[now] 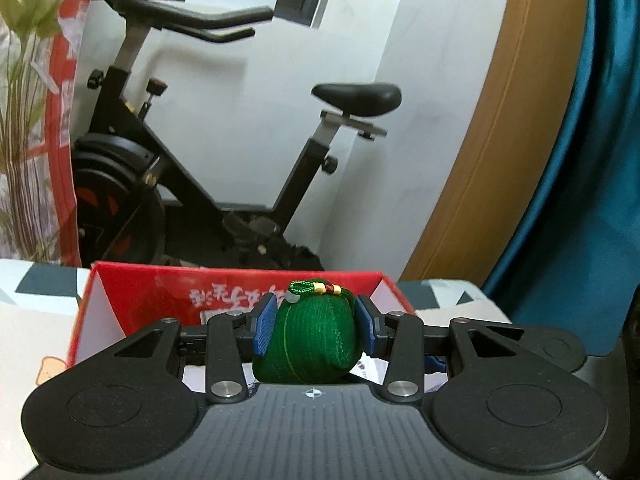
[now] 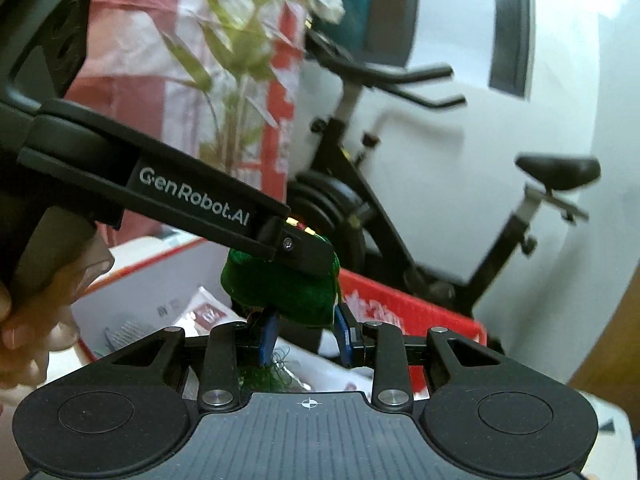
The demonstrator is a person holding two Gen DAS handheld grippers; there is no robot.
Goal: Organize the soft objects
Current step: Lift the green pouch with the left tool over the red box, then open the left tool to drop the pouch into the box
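A plump green woven pouch point(image 1: 310, 344) (gold-banded cord loop on top) is pinched by the left gripper point(image 1: 316, 326), its green fringe seemingly clamped by the right gripper point(image 2: 306, 338), above the red box point(image 1: 240, 284).

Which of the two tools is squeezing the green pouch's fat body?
The left tool: its blue pads clamp the green pouch on both sides. The right tool only sits beneath it, by the dangling threads.
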